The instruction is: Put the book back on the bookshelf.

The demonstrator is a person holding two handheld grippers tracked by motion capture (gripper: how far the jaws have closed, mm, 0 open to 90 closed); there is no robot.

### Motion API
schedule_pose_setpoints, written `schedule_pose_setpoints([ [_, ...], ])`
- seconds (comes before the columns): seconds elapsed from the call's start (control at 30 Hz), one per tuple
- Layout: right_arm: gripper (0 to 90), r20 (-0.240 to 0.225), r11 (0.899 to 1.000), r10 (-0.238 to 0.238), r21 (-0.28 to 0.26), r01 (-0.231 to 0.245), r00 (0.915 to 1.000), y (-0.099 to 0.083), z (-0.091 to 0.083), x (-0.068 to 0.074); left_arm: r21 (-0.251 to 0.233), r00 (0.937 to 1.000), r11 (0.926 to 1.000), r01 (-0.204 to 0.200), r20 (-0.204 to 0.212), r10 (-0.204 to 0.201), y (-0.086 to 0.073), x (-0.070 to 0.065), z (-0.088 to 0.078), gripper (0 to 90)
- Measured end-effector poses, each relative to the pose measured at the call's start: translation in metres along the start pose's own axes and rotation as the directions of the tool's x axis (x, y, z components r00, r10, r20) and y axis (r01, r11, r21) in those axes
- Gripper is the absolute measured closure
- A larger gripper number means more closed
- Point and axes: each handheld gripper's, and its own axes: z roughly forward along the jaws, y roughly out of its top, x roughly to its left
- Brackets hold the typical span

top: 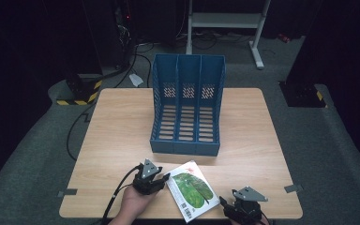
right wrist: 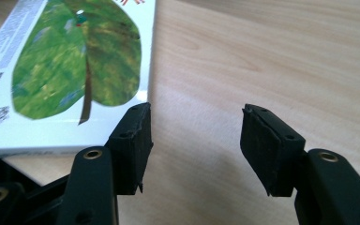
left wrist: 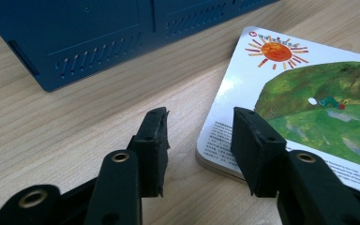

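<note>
White-edged book, green leaf cover, flat on table near the front edge, at 6 o'clock from blue file rack.

Left gripper: jaws apart, straddling the book's corner, not pressing.

Right gripper: jaws apart, empty, at the book's 3 o'clock.

Risk: a corner-only pinch likely lets the book pivot or slip when lifted.

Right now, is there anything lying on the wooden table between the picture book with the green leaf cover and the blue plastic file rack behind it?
Nothing visible does. Only bare wooden table lies between the flat picture book with the green leaf cover and the low front wall of the blue plastic three-slot file rack. The left gripper sits beside the book's left edge, not in that gap.
</note>
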Motion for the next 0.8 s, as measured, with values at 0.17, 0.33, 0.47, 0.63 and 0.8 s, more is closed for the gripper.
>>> schedule_pose_setpoints([
  [0.17,43.9,-0.017,1.000,-0.006,0.015,0.007,0.9998,-0.003,0.002,0.002,-0.003,0.9998,0.9999,0.013,0.016,-0.013,0.000,0.000,0.002,56.8],
  [0.33,45.8,-0.008,1.000,0.007,0.009,-0.007,0.9999,0.000,0.006,0.001,0.001,0.9998,1.0000,-0.002,0.019,0.002,0.000,0.001,0.001,58.2],
  [0.47,45.4,0.010,1.000,0.003,0.004,-0.003,0.9999,0.010,0.016,0.000,-0.002,0.9995,0.9999,0.011,0.030,-0.011,-0.002,0.001,-0.001,58.5],
  [0.63,46.4,0.026,1.000,0.020,0.004,-0.021,0.9994,0.031,0.034,-0.005,-0.002,0.9989,0.9995,0.031,0.034,-0.031,-0.006,0.004,-0.007,59.3],
  [0.8,48.1,0.046,1.000,0.029,-0.010,-0.029,0.9985,0.054,0.057,-0.006,0.001,0.9975,0.9982,0.061,0.036,-0.061,-0.009,0.011,-0.010,56.3],
])
